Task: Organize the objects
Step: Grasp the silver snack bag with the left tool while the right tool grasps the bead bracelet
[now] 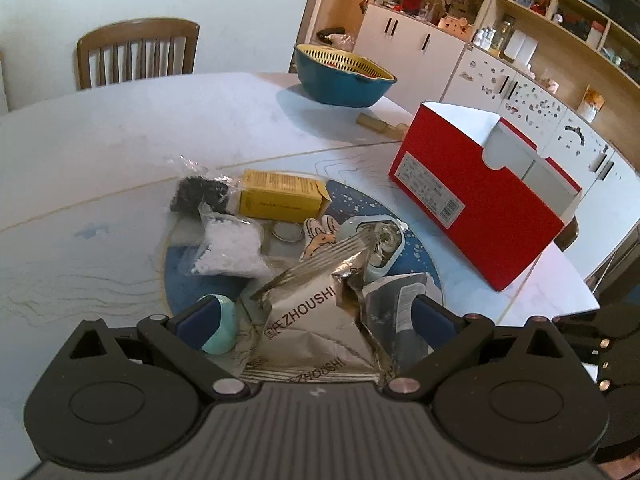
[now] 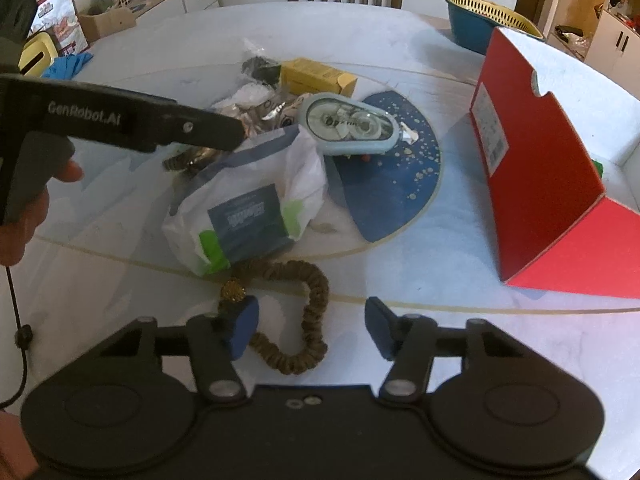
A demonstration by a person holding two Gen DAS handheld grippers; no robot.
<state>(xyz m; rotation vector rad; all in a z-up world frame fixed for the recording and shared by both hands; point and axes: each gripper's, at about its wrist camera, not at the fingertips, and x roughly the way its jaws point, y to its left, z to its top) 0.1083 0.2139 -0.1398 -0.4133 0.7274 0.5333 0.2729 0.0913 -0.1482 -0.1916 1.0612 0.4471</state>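
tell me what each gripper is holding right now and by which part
Neither holds anything. The left gripper is open around the silver foil packet. The right gripper is open around the brown scrunchie, pads not pressing it.

Right hand-held gripper [image 2: 311, 328] pointed down at desk [image 2: 460, 340], jaws apart, brown scrunchie [image 2: 308, 320] lay looped between blue pads, no pad pressing it. White plastic bag [image 2: 248, 208] with green marks sat just beyond. Pale blue correction-tape case [image 2: 352, 128] rested on dark blue round mat [image 2: 400, 184]. Yellow box [image 2: 316, 76] behind. Red box [image 2: 532, 168] stood open at right. Left hand-held gripper [image 2: 224, 132] reached in over pile.
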